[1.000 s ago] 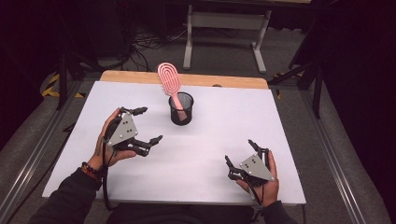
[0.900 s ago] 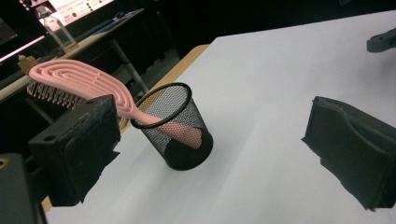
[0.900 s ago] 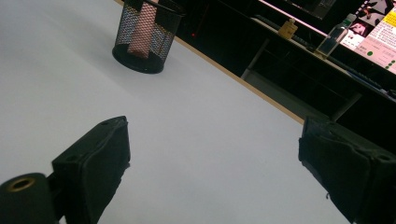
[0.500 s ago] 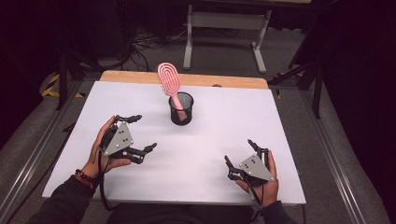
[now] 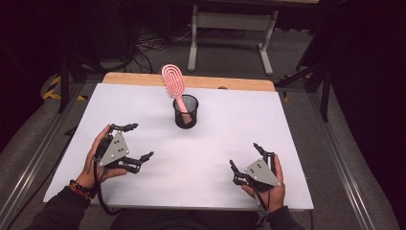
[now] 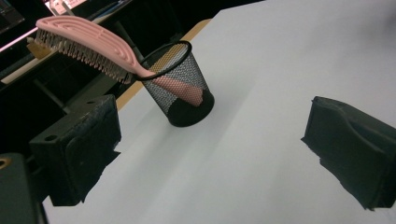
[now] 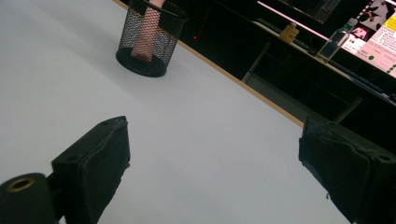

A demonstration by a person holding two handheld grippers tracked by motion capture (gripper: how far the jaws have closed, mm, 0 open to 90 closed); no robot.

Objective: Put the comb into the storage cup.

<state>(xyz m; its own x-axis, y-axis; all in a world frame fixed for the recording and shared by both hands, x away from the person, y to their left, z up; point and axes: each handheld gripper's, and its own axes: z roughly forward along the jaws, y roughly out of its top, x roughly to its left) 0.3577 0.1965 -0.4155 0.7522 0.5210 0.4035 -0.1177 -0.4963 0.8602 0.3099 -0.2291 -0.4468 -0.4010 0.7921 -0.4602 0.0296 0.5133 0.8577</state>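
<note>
Retreating: left gripper has drawn back toward the table's near-left corner, jaws released, empty | right gripper rests near the near-right corner, jaws spread, empty | pink hairbrush stands handle-down in mesh cup near the far edge's middle | placement looks finished.

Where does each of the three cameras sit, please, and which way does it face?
High view: above the person's side, facing forward and down on the white table; both hands show, left tool, right tool.
Left gripper view: rides the left tool, facing the pink plastic hairbrush in the black mesh cup.
Right gripper view: rides the right tool, facing the cup.
All share the cup.
</note>
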